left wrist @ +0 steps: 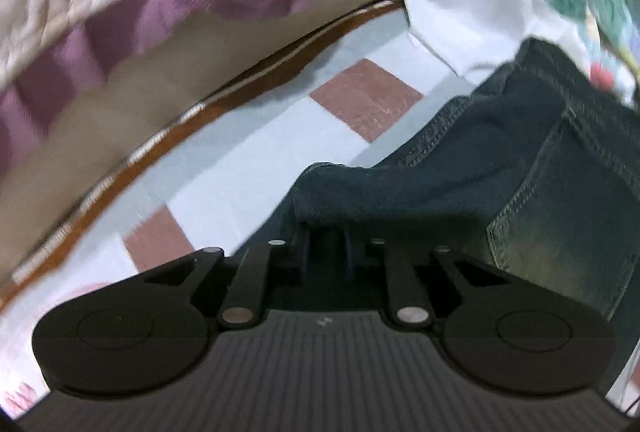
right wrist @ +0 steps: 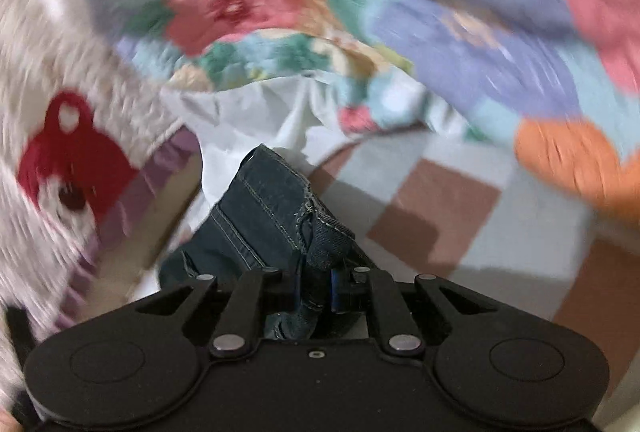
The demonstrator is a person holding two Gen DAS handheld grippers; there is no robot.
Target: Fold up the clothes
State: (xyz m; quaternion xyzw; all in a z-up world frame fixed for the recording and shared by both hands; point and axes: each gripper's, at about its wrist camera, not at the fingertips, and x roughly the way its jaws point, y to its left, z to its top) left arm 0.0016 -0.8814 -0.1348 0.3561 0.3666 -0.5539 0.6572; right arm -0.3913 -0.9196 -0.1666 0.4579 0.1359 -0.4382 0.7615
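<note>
Right wrist shows my right tongs (right wrist: pixel 320 288) clamped on the jeans (right wrist: pixel 264 216); left tongs (left wrist: pixel 326 244) pinch denim too. Thick seams might slip free.

Dark blue jeans (left wrist: pixel 500 168) on checks.
Sheet (left wrist: pixel 248 152): pale blue and dusty pink squares; quilt (right wrist: pixel 360 12): orange, pink, purple flowers; blanket (right wrist: pixel 76 160): cream, red motif.

Bed sheet (left wrist: pixel 256 136), pale blue with brown squares, spread flat ahead of both tongs; jeans (left wrist: pixel 500 160) lying on sheet, dark denim, reaching into left tongs from right; white cloth (left wrist: pixel 460 0) on sheet beyond jeans; floral quilt (right wrist: pixel 440 32) heaped past it, far right; wooden bed edge (left wrist: pixel 168 136) left of sheet.
</note>
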